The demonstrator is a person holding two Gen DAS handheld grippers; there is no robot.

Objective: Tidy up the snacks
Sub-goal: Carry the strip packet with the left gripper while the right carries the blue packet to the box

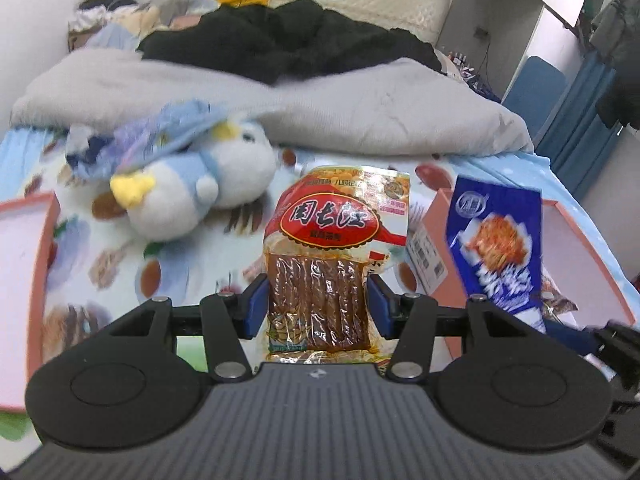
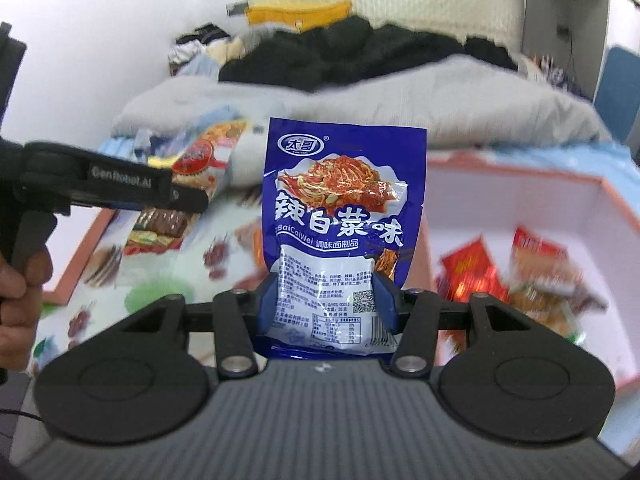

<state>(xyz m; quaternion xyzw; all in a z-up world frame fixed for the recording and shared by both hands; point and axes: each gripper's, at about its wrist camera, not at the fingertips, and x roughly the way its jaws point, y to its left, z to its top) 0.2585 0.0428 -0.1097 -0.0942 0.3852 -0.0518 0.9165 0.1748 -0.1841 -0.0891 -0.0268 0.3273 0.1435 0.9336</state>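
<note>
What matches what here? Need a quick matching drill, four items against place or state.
Items:
1. red-label snack packet
2. blue snack packet
3. penguin plush
4. red wrappers

States:
A. lying on the patterned sheet
B. held in the right gripper
C. inside the pink-walled box
D. held in the left gripper

Pairs: 1-D, 2-B, 3-A, 4-C
</note>
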